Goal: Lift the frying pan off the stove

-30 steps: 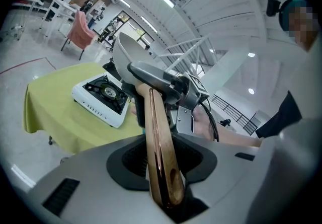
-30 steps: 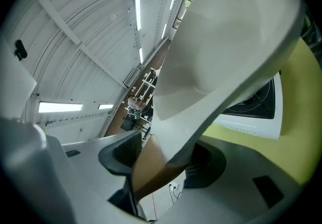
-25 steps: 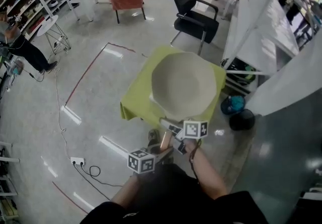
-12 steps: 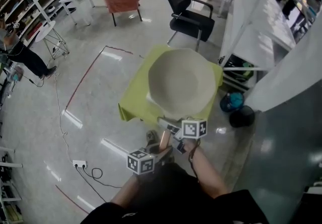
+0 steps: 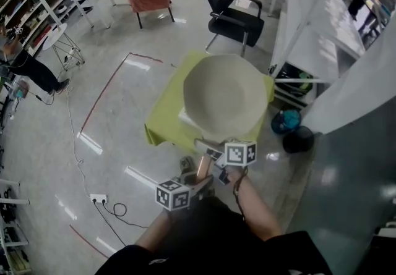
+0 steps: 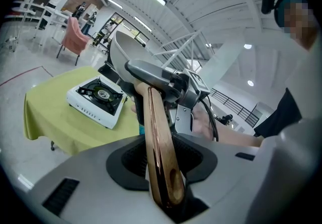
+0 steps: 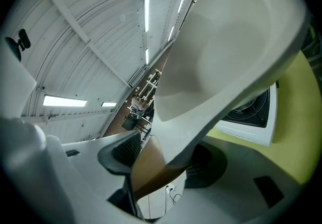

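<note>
My head camera looks steeply down from well above the stove (image 5: 187,118), far enough to show the whole desk (image 5: 162,124) and the floor (image 5: 93,82) around it. The camera on my left gripper (image 5: 199,182) faces the stove from lower down, near. The one on my right gripper (image 5: 210,154) sits closest, the frying pan (image 7: 226,52) filling its view, stove just beyond. All three share the stove.
</note>
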`<act>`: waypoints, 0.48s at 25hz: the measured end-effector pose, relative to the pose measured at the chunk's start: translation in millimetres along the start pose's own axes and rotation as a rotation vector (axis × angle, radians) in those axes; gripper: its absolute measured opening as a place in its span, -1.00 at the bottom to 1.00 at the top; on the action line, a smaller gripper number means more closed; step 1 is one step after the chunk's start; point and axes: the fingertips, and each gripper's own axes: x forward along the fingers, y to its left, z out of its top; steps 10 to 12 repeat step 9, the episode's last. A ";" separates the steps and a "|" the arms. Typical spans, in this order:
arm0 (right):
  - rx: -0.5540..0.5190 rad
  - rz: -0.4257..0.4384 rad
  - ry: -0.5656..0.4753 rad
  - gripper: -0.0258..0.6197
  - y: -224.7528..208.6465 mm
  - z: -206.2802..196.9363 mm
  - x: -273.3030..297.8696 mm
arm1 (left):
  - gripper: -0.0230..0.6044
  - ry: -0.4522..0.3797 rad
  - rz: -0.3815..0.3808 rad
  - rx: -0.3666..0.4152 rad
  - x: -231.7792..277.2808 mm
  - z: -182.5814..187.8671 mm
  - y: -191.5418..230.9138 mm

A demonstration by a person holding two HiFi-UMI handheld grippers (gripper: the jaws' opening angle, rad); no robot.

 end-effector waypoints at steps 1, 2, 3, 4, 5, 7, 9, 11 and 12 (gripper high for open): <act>0.001 -0.002 -0.003 -0.10 -0.7 -0.2 -1.3 | -0.41 0.004 0.000 0.002 0.5 -0.6 -0.6; 0.002 -0.002 -0.006 -0.10 -1.1 0.3 -1.9 | -0.41 0.006 -0.001 0.005 0.6 -0.4 -0.8; 0.002 -0.002 -0.009 -0.10 -1.2 1.3 -1.9 | -0.40 0.007 -0.001 0.008 0.5 0.4 -0.8; 0.002 -0.001 -0.011 -0.10 -1.2 2.8 -1.9 | -0.40 0.009 -0.001 0.009 0.6 1.7 -0.9; 0.002 0.000 -0.012 -0.10 -1.3 4.5 -2.3 | -0.40 0.009 -0.001 0.010 1.3 3.0 -1.3; 0.004 0.002 -0.014 -0.10 -2.3 8.2 -4.5 | -0.40 0.010 -0.002 0.010 4.2 5.7 -2.9; 0.006 0.003 -0.015 -0.10 -4.0 11.8 -7.3 | -0.40 0.008 -0.003 0.008 7.9 8.3 -4.9; 0.006 0.003 -0.015 -0.10 -4.0 11.8 -7.3 | -0.40 0.008 -0.003 0.008 7.9 8.3 -4.9; 0.006 0.003 -0.015 -0.10 -4.0 11.8 -7.3 | -0.40 0.008 -0.003 0.008 7.9 8.3 -4.9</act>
